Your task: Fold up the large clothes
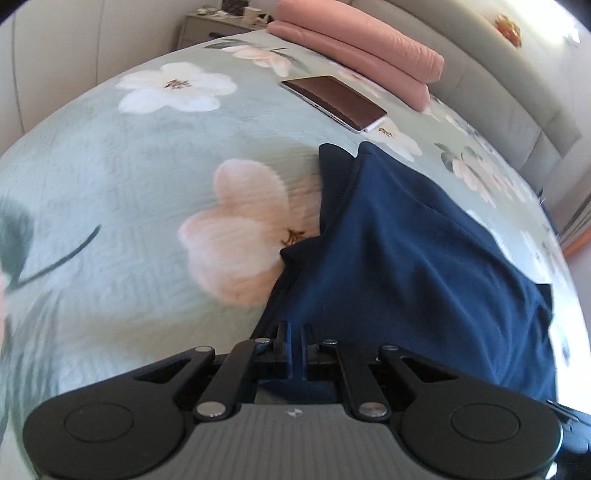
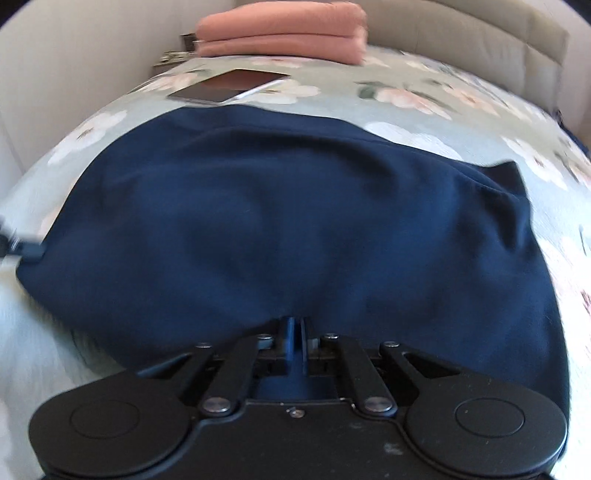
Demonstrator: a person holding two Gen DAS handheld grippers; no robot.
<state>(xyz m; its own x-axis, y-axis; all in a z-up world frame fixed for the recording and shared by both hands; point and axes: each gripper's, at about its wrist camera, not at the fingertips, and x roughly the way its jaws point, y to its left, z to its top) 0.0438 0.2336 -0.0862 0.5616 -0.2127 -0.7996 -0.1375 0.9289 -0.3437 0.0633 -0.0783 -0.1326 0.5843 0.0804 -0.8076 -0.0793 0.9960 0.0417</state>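
Note:
A navy blue garment (image 1: 413,258) lies on a pale green floral bedspread (image 1: 129,166). In the left wrist view my left gripper (image 1: 294,326) is shut on the garment's near edge at its left side, and the cloth runs away to the right and up the bed. In the right wrist view the same navy garment (image 2: 295,221) spreads wide across the bedspread (image 2: 424,110), and my right gripper (image 2: 295,323) is shut on its near edge. Both fingertip pairs are pressed together with blue cloth pinched between them. Part of the garment is doubled over itself.
A flat tablet (image 1: 334,101) lies on the bed beyond the garment, also in the right wrist view as the tablet (image 2: 229,86). Folded pink bedding (image 1: 354,48) is stacked near the padded headboard (image 1: 498,74). A bedside cabinet (image 1: 218,26) stands at the far left corner.

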